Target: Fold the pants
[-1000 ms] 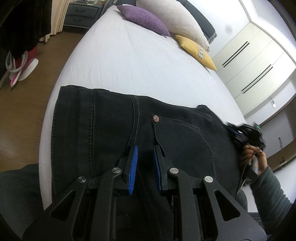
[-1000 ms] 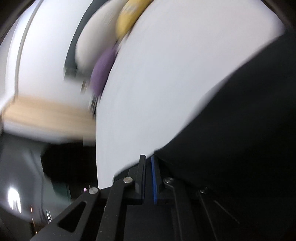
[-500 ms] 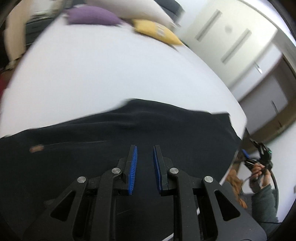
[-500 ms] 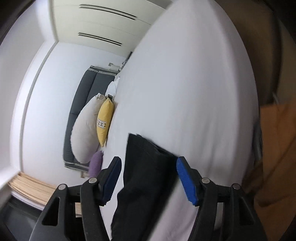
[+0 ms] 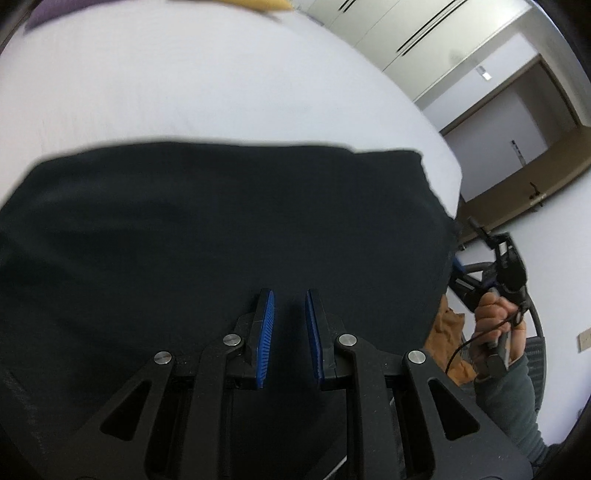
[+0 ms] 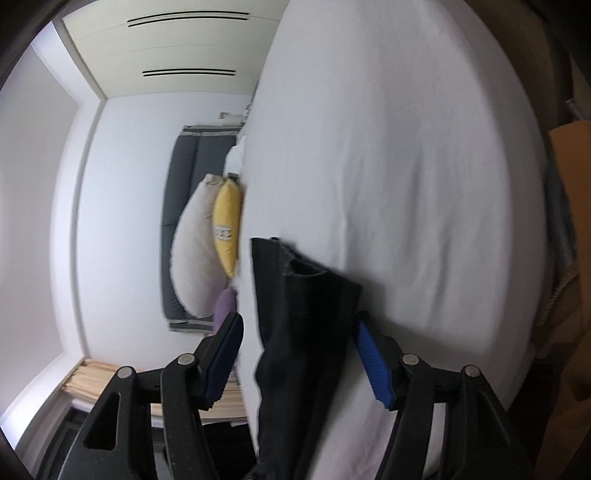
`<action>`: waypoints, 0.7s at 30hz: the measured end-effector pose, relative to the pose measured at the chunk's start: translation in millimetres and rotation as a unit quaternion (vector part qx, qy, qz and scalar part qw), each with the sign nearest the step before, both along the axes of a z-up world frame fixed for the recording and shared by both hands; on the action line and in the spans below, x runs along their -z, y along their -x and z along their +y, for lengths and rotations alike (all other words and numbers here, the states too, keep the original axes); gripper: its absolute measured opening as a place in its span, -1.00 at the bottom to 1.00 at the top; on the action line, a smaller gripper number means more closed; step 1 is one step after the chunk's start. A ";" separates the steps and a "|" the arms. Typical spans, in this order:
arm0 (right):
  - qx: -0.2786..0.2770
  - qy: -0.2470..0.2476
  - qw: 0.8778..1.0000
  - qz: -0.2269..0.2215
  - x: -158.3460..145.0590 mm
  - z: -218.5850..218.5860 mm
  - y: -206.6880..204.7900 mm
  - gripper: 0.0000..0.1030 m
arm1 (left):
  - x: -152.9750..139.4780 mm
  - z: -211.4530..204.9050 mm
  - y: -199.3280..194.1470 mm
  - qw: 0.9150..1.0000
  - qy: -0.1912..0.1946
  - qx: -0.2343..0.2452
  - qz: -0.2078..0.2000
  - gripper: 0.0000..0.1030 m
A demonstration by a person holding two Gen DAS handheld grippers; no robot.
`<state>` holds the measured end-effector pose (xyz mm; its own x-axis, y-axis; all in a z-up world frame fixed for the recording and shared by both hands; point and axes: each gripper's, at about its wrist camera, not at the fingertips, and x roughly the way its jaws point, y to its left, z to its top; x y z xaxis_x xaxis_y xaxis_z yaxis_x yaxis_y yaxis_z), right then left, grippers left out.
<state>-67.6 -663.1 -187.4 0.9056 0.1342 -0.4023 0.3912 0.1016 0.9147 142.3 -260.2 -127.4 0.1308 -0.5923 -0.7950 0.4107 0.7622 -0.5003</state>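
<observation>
The black pants [image 5: 221, 236] lie flat on the white bed [image 5: 184, 85]. My left gripper [image 5: 289, 295] hovers over the middle of the fabric with a narrow gap between its blue pads, holding nothing. In the right wrist view the pants [image 6: 299, 295] stretch away as a long dark strip ending at the leg hems. My right gripper [image 6: 297, 325] is wide open, its fingers on either side of the strip and holding nothing. The right gripper also shows in the left wrist view [image 5: 506, 258], off the bed's right edge in the person's hand.
A white pillow [image 6: 195, 258], a yellow cushion [image 6: 227, 225] and a purple cushion [image 6: 225, 302] lie at the head of the bed by the grey headboard [image 6: 181, 184]. White wardrobes [image 5: 399, 33] stand behind. A doorway [image 5: 517, 122] opens at the right.
My right gripper has opened wide, let go of the pants and pulled back off the bed edge. My left gripper has swung right along the pants, from the waistband and pocket toward the legs.
</observation>
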 end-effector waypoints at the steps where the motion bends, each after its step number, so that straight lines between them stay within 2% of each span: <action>1: 0.001 -0.005 1.000 -0.005 4.2 2.5 -8.5 0.23 | 6.5 2.5 -1.3 1.000 0.007 -0.004 0.007 -0.68; 5: 0.004 -0.016 1.000 -0.021 11.1 2.3 -15.0 0.22 | 15.7 13.6 -2.1 0.999 0.031 -0.018 0.029 -0.68; 7: -0.003 -0.004 1.000 -0.020 6.8 1.8 -26.5 0.12 | 19.5 15.6 -2.5 0.999 0.031 -0.016 0.033 -0.68; 8: -0.009 0.004 1.000 -0.018 5.6 1.1 -26.5 -0.04 | 21.5 15.7 -2.4 0.999 0.032 -0.017 0.033 -0.68; 9: -0.014 0.007 1.000 -0.012 6.0 0.6 -27.2 -0.33 | 23.1 16.0 -1.9 0.999 0.033 -0.020 0.034 -0.68; 11: -0.020 0.004 1.000 0.001 10.2 0.4 -33.8 -0.69 | 24.2 15.9 -1.0 0.999 0.033 -0.022 0.031 -0.68; 12: -0.019 0.007 1.000 0.006 11.4 0.7 -34.6 -0.75 | 23.7 14.8 -0.4 0.999 0.032 -0.022 0.029 -0.68; 19: -0.010 0.037 0.999 0.027 6.0 10.8 -28.4 -0.82 | 25.2 14.7 1.6 0.999 0.038 -0.024 0.030 -0.68; 21: -0.012 0.059 0.997 0.042 -2.3 16.0 -31.5 -0.82 | 26.5 17.0 1.5 0.998 0.045 -0.027 0.035 -0.68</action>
<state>-36.2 -647.0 -185.1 0.8652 0.1023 -0.4909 0.4622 0.2173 0.8597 140.9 -243.2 -154.0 0.1113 -0.6559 -0.7466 0.3315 0.7327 -0.5943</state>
